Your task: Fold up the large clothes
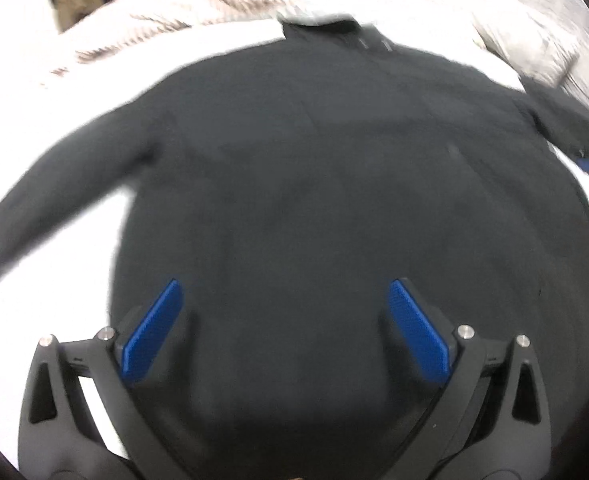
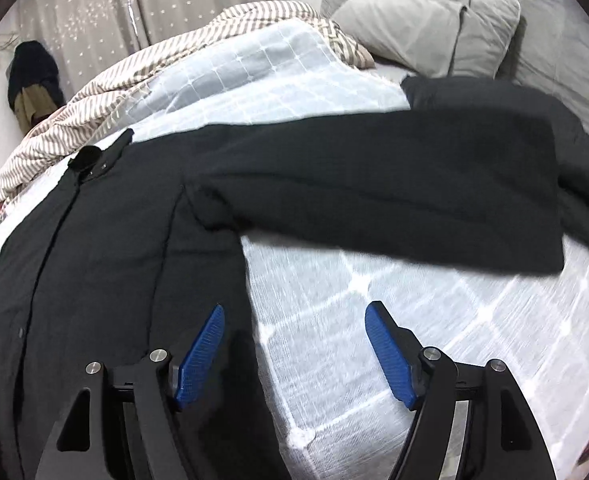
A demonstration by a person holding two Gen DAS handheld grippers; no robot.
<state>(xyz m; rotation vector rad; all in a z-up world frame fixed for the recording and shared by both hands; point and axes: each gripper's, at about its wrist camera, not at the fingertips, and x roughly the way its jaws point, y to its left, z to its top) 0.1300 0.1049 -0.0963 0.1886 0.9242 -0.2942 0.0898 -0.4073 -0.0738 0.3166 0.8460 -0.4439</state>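
Black and heavy-looking, a long-sleeved jacket (image 2: 106, 240) lies spread flat on a bed, its front placket and snaps facing up and its collar (image 2: 94, 156) toward the far side. The right wrist view shows one sleeve (image 2: 394, 196) stretched straight out to the right, its long axis running crosswise to the jacket's body, its cuff end lying beside a second dark garment (image 2: 586, 168) near the grey pillows (image 2: 426, 28).

In that view the right gripper (image 2: 294, 320) hangs just above the bed with its jaws wide and nothing between them, straddling the jacket's side edge: one blue pad (image 2: 200, 356) over black cloth, the other over the white checked bedcover (image 2: 374, 320). The sleeve lies ahead of those jaws and above them in the picture, apart from them.

The left wrist view, blurred, has the left gripper (image 1: 286, 288) over the jacket's lower body, jaws also wide and empty, the other sleeve (image 1: 54, 204) angling off to the left.

Judging by position, the right hand is the nearer one to the outstretched sleeve, and folding it inward across the body looks like the likely opening move. A striped quilt (image 2: 74, 112) is bunched at the far edge beneath the curtain (image 2: 134, 4).
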